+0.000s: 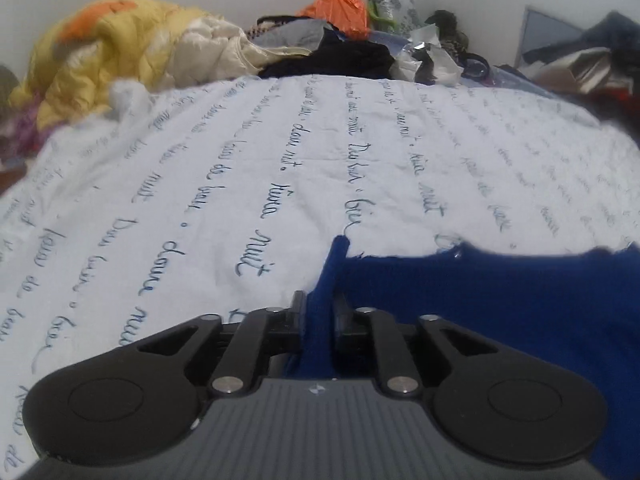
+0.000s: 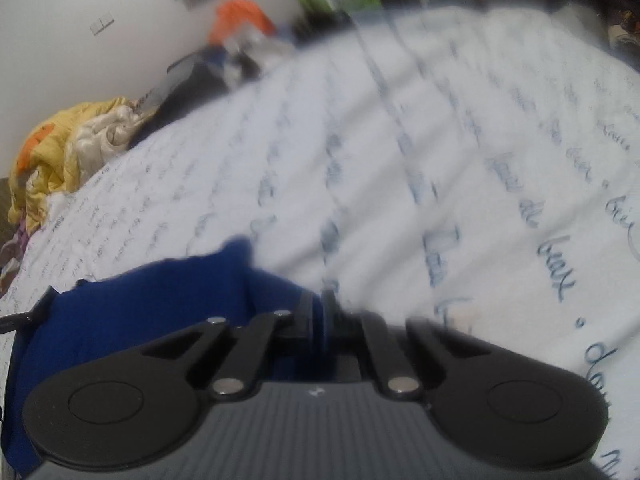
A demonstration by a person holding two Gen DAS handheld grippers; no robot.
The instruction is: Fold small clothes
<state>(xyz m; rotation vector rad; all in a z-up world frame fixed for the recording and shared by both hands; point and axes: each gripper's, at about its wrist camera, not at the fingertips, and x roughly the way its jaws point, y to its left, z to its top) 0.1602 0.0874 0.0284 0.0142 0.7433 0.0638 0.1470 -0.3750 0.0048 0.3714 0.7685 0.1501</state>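
A dark blue garment (image 1: 500, 312) lies on the white bed cover with blue handwriting print (image 1: 280, 152). In the left wrist view my left gripper (image 1: 320, 300) is shut on a pinched fold of the blue cloth, which sticks up between the jaws; the rest spreads to the right. In the right wrist view the blue garment (image 2: 160, 300) spreads to the left, and my right gripper (image 2: 322, 312) is shut on its edge. This view is blurred by motion. The bed cover (image 2: 440, 160) fills the area ahead.
A yellow and cream quilt (image 1: 120, 52) is heaped at the back left. A pile of dark clothes (image 1: 340, 56), an orange bag (image 1: 340, 4) and plastic wrapping (image 1: 432, 56) sit along the far edge by the wall. More clutter (image 1: 580, 60) lies at the right.
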